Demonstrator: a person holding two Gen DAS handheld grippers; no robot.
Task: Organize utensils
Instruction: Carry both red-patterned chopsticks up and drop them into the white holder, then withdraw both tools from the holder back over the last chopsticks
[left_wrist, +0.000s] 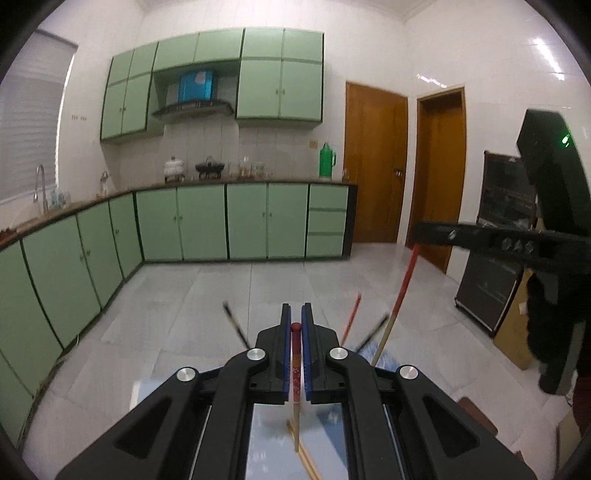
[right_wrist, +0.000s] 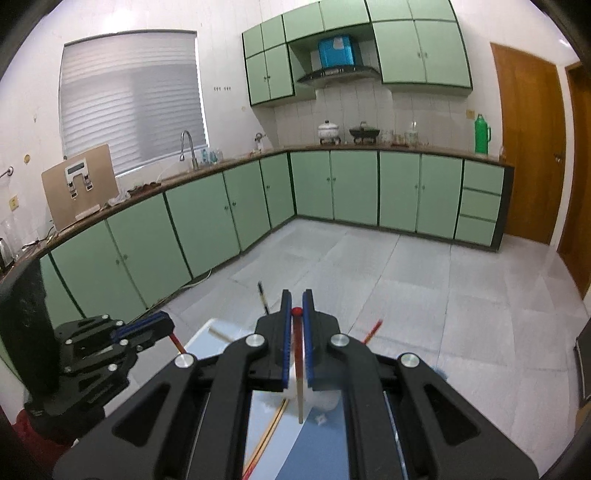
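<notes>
Chopsticks: left wrist view showed one red-topped chopstick (left_wrist: 296, 363) pinched upright in the left gripper (left_wrist: 296, 314), long axis hanging down toward loose chopsticks (left_wrist: 304, 456) below. Right wrist view: right gripper (right_wrist: 296, 301) likewise clamped on a second red-topped chopstick (right_wrist: 298, 363), pale tabletop (right_wrist: 207, 338) beneath, left gripper just beside.

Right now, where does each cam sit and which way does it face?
Left wrist: on the left gripper, looking along its shut jaws, which clamp a red-topped chopstick, toward the green cabinets and wooden doors; the right gripper shows at the right edge.
Right wrist: on the right gripper, jaws shut on another red-topped chopstick, facing the window, sink tap and cabinets; the left gripper shows low left.
Shared: cabinets, green flask, range hood, floor.
</notes>
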